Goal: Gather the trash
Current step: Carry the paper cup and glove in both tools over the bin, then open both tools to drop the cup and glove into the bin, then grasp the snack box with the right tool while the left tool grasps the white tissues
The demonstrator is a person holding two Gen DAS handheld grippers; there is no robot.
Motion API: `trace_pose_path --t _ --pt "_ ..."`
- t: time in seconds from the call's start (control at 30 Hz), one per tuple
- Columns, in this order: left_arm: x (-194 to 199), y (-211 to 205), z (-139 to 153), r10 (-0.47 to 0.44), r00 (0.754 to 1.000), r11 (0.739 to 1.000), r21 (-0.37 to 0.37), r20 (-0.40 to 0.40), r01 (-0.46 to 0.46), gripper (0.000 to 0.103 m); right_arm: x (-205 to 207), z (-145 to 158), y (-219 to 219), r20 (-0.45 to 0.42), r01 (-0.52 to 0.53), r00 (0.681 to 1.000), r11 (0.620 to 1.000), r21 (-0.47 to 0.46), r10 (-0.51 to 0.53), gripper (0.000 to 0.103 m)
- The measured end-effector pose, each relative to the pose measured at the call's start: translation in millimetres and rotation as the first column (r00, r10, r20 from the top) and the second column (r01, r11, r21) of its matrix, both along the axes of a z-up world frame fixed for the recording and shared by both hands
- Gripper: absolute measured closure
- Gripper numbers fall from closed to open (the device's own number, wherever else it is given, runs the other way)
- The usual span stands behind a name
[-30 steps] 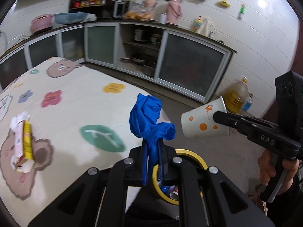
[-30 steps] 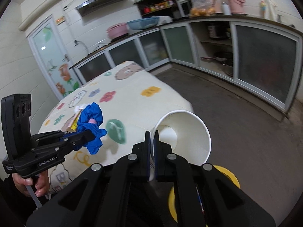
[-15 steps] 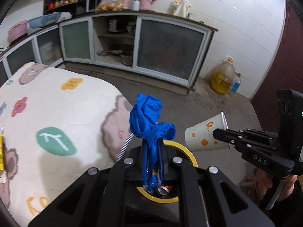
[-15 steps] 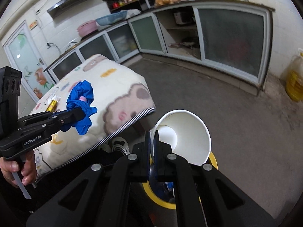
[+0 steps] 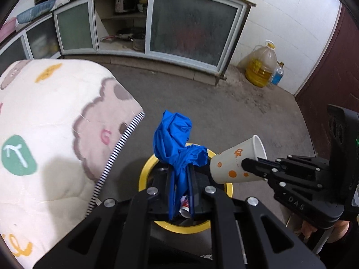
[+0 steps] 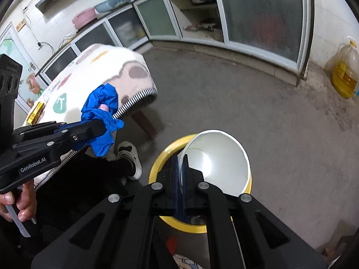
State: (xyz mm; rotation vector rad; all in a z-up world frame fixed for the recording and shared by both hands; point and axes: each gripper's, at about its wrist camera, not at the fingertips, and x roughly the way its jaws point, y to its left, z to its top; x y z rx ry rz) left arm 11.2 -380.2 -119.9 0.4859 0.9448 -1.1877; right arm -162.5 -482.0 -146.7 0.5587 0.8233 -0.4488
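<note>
1. as both hands have been lowered away from the worktop (image 5: 51, 121), the yellow-rimmed bin (image 5: 145, 174) is now seen directly beneath the left gripper (image 5: 180, 179) and the right gripper (image 6: 181, 174).
2. the crumpled blue glove (image 5: 177, 143) is pinched between the closed left fingers, held over the bin mouth.
3. the paper cup (image 6: 222, 157) is clamped by its rim in the closed right fingers, held just over the bin's rim.
4. both pieces are judged ready for release.
5. a second ago the worktop filled the left view and only a sliver of the bin was shown; a wrapper (image 6: 36, 112) is left lying on the worktop.
</note>
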Motion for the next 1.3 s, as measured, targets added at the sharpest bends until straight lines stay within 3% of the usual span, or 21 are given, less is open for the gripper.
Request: trace_pose_path --t 0.27,0.33,0.37,0.4,0.43,0.47,0.5,0.57,0.7,0.9,1.1,1.2,1.23,1.3 --pt "-4.4 -7.0 -17.1 -0.017 1.0 0.999 0.036 -0.015 0.017 0.093 1.8 -21.4 -8.8 -0.055 0.024 0.998 1.0 0.014 -0.023 0.099" --pt "-3.3 -7.2 -18.3 -0.012 1.0 0.999 0.038 -0.02 0.013 0.078 3.3 -27.5 -12.5 -0.078 0.026 0.997 0.999 0.028 -0.024 0.098" --pt "-2.1 -5.4 -18.1 0.0 1.0 0.999 0.037 -0.018 0.001 0.056 3.7 -31.0 -15.2 -0.091 0.029 0.996 0.999 0.035 -0.025 0.096" --pt "-1.7 -3.8 -16.9 0.017 1.0 0.999 0.035 -0.008 -0.016 0.023 3.3 -34.8 -17.1 -0.11 0.04 0.993 0.999 0.034 -0.036 0.08" --pt "-0.4 0.2 -13.6 0.055 0.998 0.998 0.021 0.019 -0.055 0.011 1.8 -38.2 -19.3 -0.128 0.054 0.99 0.998 0.028 -0.05 0.062" --pt "0.8 3.1 -10.7 0.072 0.997 0.997 0.004 0.03 -0.072 0.008 -1.4 -40.3 -21.6 -0.127 0.067 0.99 0.997 0.029 -0.063 0.028" --pt "2.4 7.1 -6.7 0.08 0.996 0.997 -0.012 0.029 -0.08 0.008 -6.3 -42.0 -23.9 -0.117 0.089 0.99 0.995 0.034 -0.085 0.027" --pt "8.4 13.7 0.9 0.084 0.996 0.996 -0.015 0.005 -0.084 0.008 -10.6 -47.1 -28.0 -0.147 0.104 0.984 0.993 0.048 -0.096 0.036" --pt "24.1 34.9 21.5 0.13 0.991 0.989 -0.068 -0.017 -0.131 0.008 -22.0 -42.3 -30.8 -0.138 0.143 0.981 0.989 0.034 -0.137 0.036" --pt "68.5 100.1 67.6 0.247 0.969 0.955 -0.177 0.027 -0.239 0.008 -25.3 1.7 -19.0 0.037 0.122 0.992 0.992 -0.042 -0.12 0.036" --pt "131.0 189.8 101.6 0.438 0.898 0.876 -0.245 0.047 -0.415 0.008 25.0 53.4 23.0 0.194 -0.077 0.977 0.993 -0.086 0.093 0.036" --pt "162.3 237.3 109.8 0.523 0.848 0.835 -0.257 0.092 -0.487 0.008 65.4 72.5 59.6 0.249 -0.205 0.943 0.975 -0.081 0.219 0.036" --pt "175.1 255.5 111.6 0.565 0.817 0.811 -0.257 0.113 -0.526 0.008 78.8 77.0 71.2 0.26 -0.249 0.93 0.965 -0.081 0.261 0.036" --pt "198.7 282.7 114.5 0.61 0.782 0.782 -0.254 0.123 -0.57 0.008 114.1 85.6 101.3 0.288 -0.358 0.886 0.931 -0.073 0.363 0.036"
